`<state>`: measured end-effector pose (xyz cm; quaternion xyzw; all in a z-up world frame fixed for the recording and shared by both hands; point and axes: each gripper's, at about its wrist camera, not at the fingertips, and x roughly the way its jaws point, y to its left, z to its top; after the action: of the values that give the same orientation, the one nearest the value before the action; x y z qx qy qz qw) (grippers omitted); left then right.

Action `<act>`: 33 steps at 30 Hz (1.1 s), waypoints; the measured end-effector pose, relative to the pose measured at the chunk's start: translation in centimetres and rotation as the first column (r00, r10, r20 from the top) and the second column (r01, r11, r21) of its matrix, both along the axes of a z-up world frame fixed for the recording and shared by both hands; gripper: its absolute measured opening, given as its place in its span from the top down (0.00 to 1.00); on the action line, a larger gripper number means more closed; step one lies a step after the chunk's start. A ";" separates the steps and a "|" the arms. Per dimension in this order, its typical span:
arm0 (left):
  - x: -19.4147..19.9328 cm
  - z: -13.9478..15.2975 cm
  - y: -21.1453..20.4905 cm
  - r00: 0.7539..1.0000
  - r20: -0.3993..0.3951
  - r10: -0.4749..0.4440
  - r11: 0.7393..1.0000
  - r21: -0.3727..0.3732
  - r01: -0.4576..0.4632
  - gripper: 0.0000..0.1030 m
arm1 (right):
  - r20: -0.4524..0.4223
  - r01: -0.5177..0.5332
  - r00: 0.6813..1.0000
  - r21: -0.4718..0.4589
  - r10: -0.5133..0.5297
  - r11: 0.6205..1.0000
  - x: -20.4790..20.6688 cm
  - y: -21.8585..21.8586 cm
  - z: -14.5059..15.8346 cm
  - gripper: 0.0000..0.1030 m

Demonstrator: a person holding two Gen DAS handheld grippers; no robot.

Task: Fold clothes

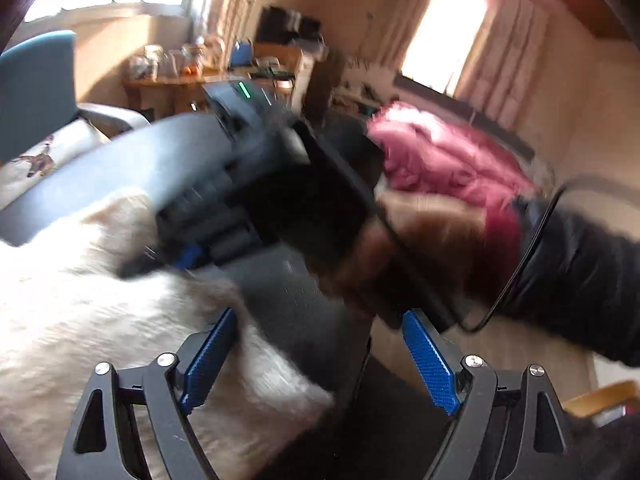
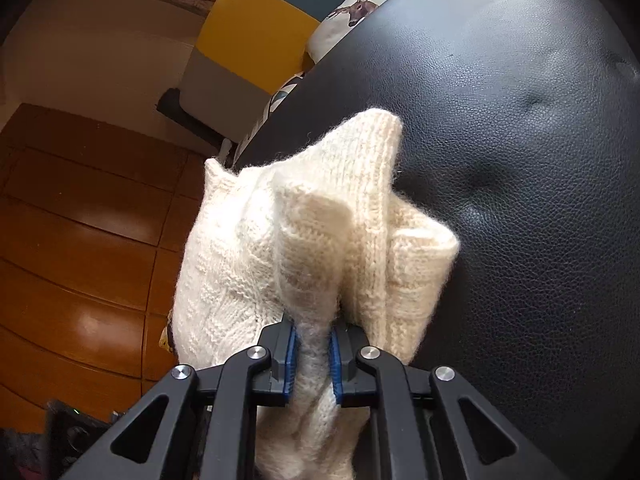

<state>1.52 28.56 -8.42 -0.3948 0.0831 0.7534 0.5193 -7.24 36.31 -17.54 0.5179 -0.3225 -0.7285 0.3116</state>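
Clearly seen first, the garment: a cream knitted sweater [image 2: 304, 240], bunched and lifted in a heap above the black leather seat [image 2: 520, 160], with one part hanging over the seat edge toward the floor.
Sweater in the left wrist view: a wide pale blurred mass [image 1: 80, 312] lying across the dark seat [image 1: 120, 168], low and to the left.
Right tongs [image 2: 313, 354]: pressed together on a thick fold of the sweater; the blue pads [image 2: 291, 356] squeeze the knit from both sides.
Left tongs [image 1: 320, 360]: spread wide, nothing between the blue pads [image 1: 430, 364]; the left pad sits just beside the sweater's edge, but I cannot tell if it touches.
Right tool from outside: its black body [image 1: 256, 184] crosses the left wrist view, strongly blurred, with a small green light on top.
Hand [image 1: 404, 240]: it holds this black body; a dark sleeve [image 1: 580, 280] and a thin black cable [image 1: 532, 248] run beside it.
Behind the hand: a pink garment or cover [image 1: 440, 160], crumpled.
Floor: brown wooden boards [image 2: 80, 240], left of the seat.
Further back: a cushion with a deer print [image 2: 356, 8], a yellow and grey panel [image 2: 248, 32], a wooden tabletop with jars [image 1: 172, 76], bright windows with curtains.
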 end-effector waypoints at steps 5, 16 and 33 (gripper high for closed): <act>1.5 -0.8 1.0 0.998 -0.063 -0.023 0.999 -0.043 0.020 0.16 | -0.001 -0.030 1.000 0.022 0.030 0.999 -0.2 -0.1 0.2 0.89; 1.4 6.7 -9.8 0.978 -0.053 0.204 0.967 0.169 -0.192 0.16 | -0.065 0.044 0.997 0.102 -0.038 0.994 1.4 0.7 4.2 0.77; -1.4 -0.8 -18.4 0.880 0.092 0.466 0.876 0.093 -0.473 0.15 | -0.255 -0.012 0.947 0.582 0.196 0.813 5.0 -7.9 7.7 0.74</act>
<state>0.14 10.18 -9.17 -0.3984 -0.0751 0.8466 0.3449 -2.21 28.44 -9.87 0.4863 -0.0078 -0.8438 0.2270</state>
